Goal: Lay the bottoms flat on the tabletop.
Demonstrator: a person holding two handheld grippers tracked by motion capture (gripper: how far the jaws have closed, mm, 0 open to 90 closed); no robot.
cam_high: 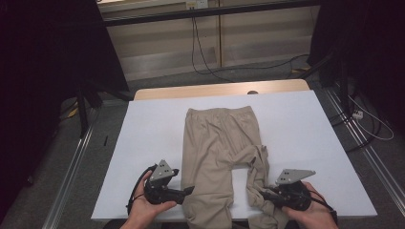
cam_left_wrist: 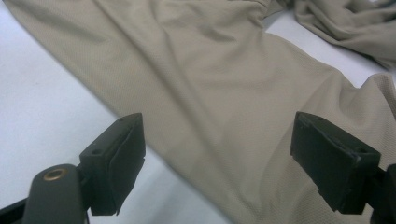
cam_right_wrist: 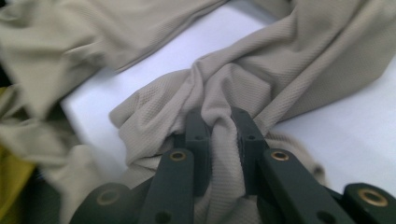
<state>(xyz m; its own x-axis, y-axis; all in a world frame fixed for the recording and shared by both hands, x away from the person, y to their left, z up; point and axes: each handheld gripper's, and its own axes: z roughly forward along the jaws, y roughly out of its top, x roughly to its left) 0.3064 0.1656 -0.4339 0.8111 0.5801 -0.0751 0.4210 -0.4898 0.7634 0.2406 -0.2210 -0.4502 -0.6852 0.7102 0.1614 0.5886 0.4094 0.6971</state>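
Note:
Beige trousers (cam_high: 219, 138) lie flat on the white table (cam_high: 153, 129), waistband at the far end, legs running toward the near edge. The right-hand leg is crumpled into a bunch. My right gripper (cam_high: 262, 194) is at that bunch near the front edge. In the right gripper view its jaws (cam_right_wrist: 219, 119) are shut on a ridge of the beige fabric (cam_right_wrist: 289, 60). My left gripper (cam_high: 188, 191) rests at the outer side of the left-hand leg. In the left gripper view it stands open (cam_left_wrist: 219, 163) over the leg's cloth (cam_left_wrist: 210, 84) and its edge, with nothing pinched.
A wooden tabletop strip (cam_high: 215, 89) shows behind the white sheet. Cables (cam_high: 372, 124) and metal rails (cam_high: 71, 167) lie on the floor at both sides. Something yellow (cam_right_wrist: 11, 177) shows below the table edge in the right gripper view.

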